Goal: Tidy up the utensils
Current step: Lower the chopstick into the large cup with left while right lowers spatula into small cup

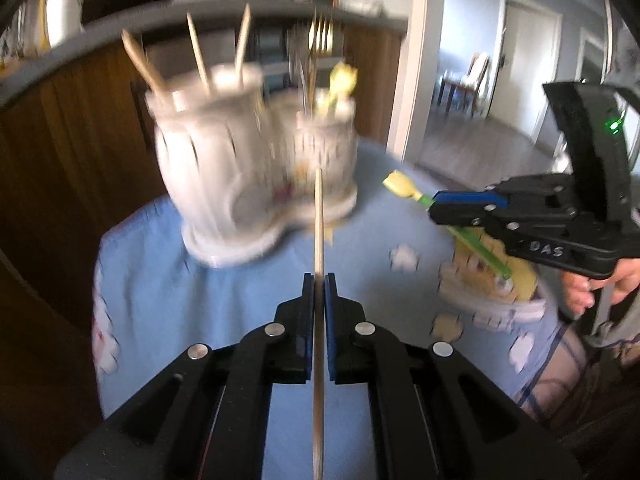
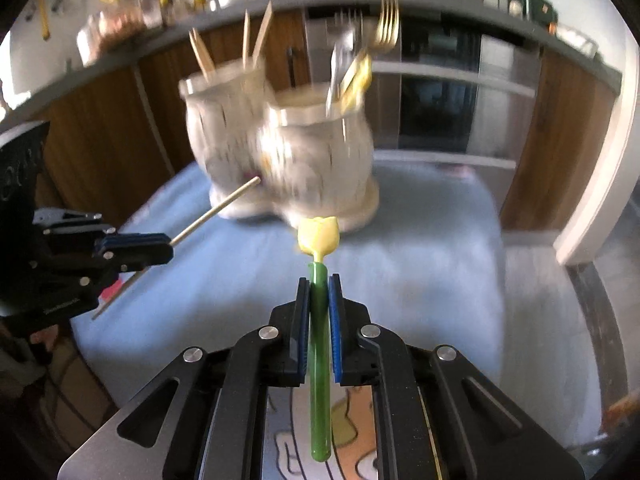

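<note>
A white ceramic utensil holder (image 1: 224,160) with two cups stands at the far side of the blue tablecloth (image 1: 200,300); it also shows in the right wrist view (image 2: 280,152). One cup holds wooden chopsticks (image 1: 198,54), the other forks (image 1: 320,36) and a yellow-topped utensil. My left gripper (image 1: 319,280) is shut on a wooden chopstick (image 1: 319,220) that points at the holder. My right gripper (image 2: 319,280) is shut on a green-handled utensil with a yellow tulip-shaped tip (image 2: 319,236), held above the cloth in front of the holder. Each gripper shows in the other's view, the right gripper (image 1: 436,206) and the left gripper (image 2: 168,248).
Wooden kitchen cabinets (image 2: 560,140) and an oven (image 2: 440,92) stand behind the table. A counter (image 2: 120,20) above carries jars and pots. A doorway to another room (image 1: 500,92) opens on the right. The cloth has cartoon prints (image 1: 488,276) near the right edge.
</note>
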{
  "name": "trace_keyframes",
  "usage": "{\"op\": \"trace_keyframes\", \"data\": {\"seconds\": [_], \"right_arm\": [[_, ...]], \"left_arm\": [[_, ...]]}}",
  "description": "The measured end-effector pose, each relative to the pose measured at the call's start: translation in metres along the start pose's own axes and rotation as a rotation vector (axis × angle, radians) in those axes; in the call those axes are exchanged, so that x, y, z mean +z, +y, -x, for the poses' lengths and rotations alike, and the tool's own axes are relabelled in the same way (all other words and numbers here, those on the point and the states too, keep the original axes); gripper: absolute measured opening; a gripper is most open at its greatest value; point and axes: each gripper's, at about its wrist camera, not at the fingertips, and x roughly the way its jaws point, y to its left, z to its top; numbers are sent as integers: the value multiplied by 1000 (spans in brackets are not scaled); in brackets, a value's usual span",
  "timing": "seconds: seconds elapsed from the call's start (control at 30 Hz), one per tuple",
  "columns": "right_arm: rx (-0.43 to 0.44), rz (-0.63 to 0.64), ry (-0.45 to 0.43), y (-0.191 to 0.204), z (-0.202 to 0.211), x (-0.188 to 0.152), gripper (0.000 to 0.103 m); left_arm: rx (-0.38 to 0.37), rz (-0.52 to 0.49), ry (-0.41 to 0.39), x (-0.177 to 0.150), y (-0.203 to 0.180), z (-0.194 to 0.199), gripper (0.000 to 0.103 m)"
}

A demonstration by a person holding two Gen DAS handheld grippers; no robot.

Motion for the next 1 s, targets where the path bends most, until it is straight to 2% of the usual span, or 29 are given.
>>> {"op": "trace_keyframes", "data": {"seconds": [0.23, 0.33, 0.43, 0.53, 0.73, 0.87, 1.0], "right_arm": [[0, -22, -214, -1, 22, 53, 10], [20, -67, -313, -5, 25, 77, 10], [58, -122, -374, -13, 21, 96, 10], [94, -168, -417, -20, 10, 114, 10], [156, -230, -469, -26, -20, 129, 10], [173, -251, -479, -28, -41, 130, 10], [143, -205, -519, -20, -52, 124, 10]], "left_arm": [[7, -20, -266, 43, 11, 52, 5], [-8, 24, -361, 65, 25, 63, 5], [-34, 81, -446, 87, 43, 62, 5], [-70, 147, -504, 104, 62, 56, 5], [-124, 232, -585, 123, 83, 25, 5], [-108, 238, -614, 128, 87, 10, 5], [-87, 220, -616, 125, 85, -3, 5]]}}
